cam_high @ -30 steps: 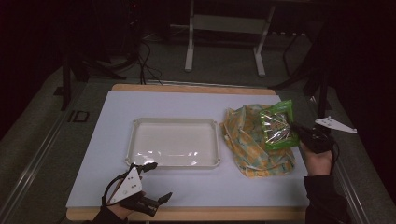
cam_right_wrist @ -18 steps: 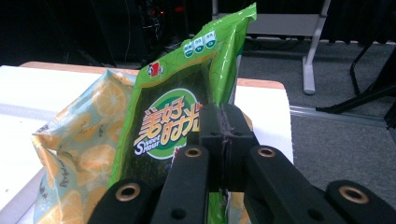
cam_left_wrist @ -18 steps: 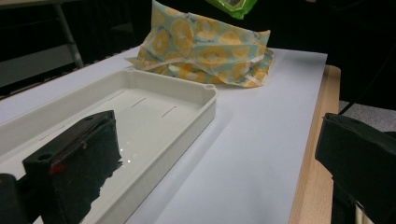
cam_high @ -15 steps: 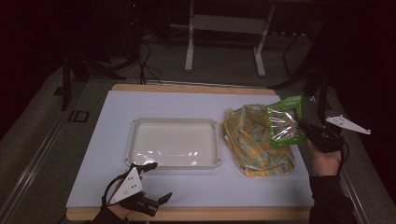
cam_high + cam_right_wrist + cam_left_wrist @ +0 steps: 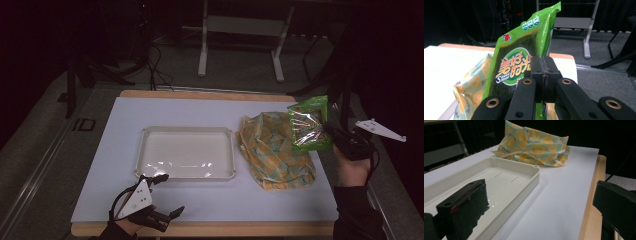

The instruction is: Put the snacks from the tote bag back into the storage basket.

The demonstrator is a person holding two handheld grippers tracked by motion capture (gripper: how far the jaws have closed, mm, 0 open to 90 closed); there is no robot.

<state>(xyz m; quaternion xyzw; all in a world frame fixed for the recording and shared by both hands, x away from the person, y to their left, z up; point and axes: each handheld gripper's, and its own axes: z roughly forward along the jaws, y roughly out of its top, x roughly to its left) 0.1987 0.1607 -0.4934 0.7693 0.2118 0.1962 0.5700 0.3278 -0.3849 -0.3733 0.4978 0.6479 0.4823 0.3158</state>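
A green snack packet (image 5: pixel 310 124) (image 5: pixel 521 65) hangs in the air above the right side of the table, with my right gripper (image 5: pixel 334 134) (image 5: pixel 543 67) shut on its edge. Below it lies a cloth bag (image 5: pixel 274 150) (image 5: pixel 534 147) printed with orange slices, slumped on the white mat. A white tray (image 5: pixel 186 131) (image 5: pixel 506 162) sits in the middle of the table with nothing in it. My left gripper (image 5: pixel 167 214) (image 5: pixel 541 212) rests near the front left edge, jaws wide apart and nothing between them, pointing along the tray toward the bag.
The white mat (image 5: pixel 210 200) covers most of the wooden table (image 5: pixel 200 230). Beyond the table's far edge stand a metal frame (image 5: pixel 240 40) and cables on the dark floor.
My right gripper has lifted the green packet up off the cloth bag and a little to the right. The left gripper has stayed in place.
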